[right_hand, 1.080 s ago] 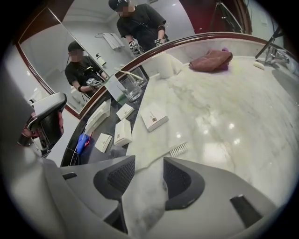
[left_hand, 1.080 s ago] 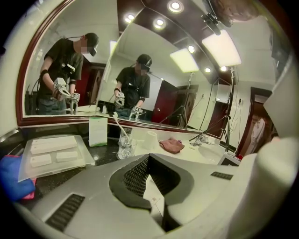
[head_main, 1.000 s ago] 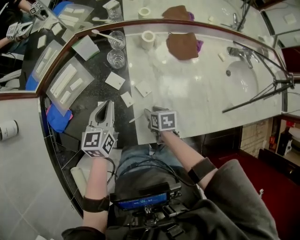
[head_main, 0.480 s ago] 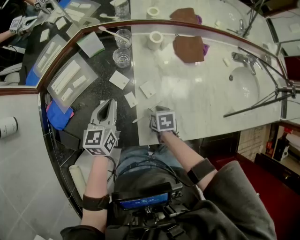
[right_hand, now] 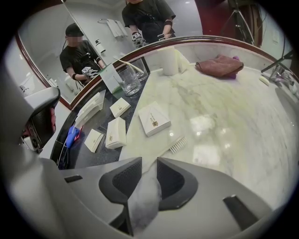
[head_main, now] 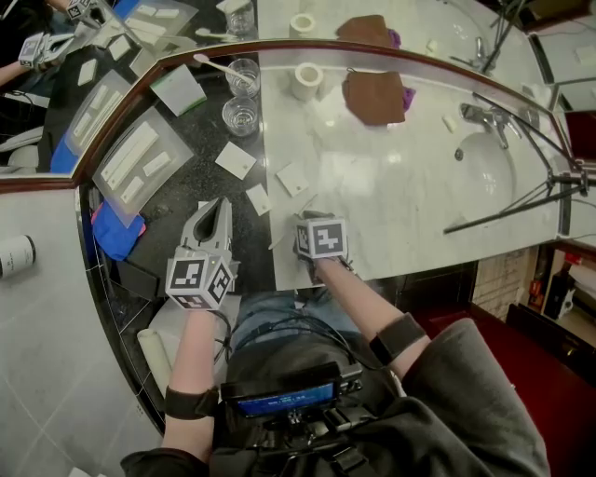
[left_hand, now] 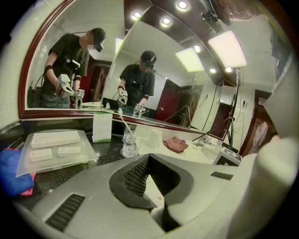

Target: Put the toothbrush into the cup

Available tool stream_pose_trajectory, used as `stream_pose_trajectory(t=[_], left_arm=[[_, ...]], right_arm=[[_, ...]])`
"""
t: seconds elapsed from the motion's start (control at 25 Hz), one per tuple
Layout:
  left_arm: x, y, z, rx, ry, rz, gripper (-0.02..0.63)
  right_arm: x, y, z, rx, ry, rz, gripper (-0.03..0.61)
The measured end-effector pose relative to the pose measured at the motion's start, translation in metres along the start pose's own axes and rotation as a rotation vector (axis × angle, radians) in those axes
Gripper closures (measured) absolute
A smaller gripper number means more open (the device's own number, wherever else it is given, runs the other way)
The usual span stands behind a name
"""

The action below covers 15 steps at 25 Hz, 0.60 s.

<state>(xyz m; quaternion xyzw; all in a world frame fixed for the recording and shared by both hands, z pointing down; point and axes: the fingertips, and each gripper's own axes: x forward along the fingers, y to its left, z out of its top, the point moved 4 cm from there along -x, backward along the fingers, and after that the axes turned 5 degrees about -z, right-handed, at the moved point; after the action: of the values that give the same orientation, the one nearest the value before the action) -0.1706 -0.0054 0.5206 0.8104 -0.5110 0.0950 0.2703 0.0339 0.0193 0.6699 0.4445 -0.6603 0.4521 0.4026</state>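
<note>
A white marble counter runs under a wide mirror with a red-brown frame. At its left the marble gives way to a strip of black speckled stone, and at its right a basin sits below a chrome tap. White tiling covers the wall at lower left. In the left gripper view the mirror reflects ceiling spots and a lit panel.

The toothbrush lies on the marble near the front edge, with its bristles pointing away from the person. Its handle runs back between the jaws of the right gripper. Those jaws have just been closing and now press on the handle. The left gripper hovers over the black stone, jaws together and empty (a small white box shows through the hollow behind the tips).

The cup, a clear glass, stands on the black stone well apart from the toothbrush. Just behind it is a second glass with a white stick leaning in it. Nearby on the marble are a white roll and a brown cloth. Small white boxes lie scattered between the glasses and the grippers. Farther left are a clear tray of white packets and a blue cloth.
</note>
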Motion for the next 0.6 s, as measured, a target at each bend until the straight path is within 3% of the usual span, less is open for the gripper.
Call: stream_pose_trajectory(t=[0.32, 0.6], left_arm=[[0.0053, -0.0036, -0.0002, -0.003, 0.004, -0.006, 0.611], [0.0064, -0.0014, 0.0001, -0.002, 0.003, -0.004, 0.611]], right_arm=[[0.0054, 0.0025, 0.0035, 0.058, 0.020, 0.022, 0.463], [0.0030, 0.0061, 0.0051, 0.104, -0.003, 0.029, 0.534]])
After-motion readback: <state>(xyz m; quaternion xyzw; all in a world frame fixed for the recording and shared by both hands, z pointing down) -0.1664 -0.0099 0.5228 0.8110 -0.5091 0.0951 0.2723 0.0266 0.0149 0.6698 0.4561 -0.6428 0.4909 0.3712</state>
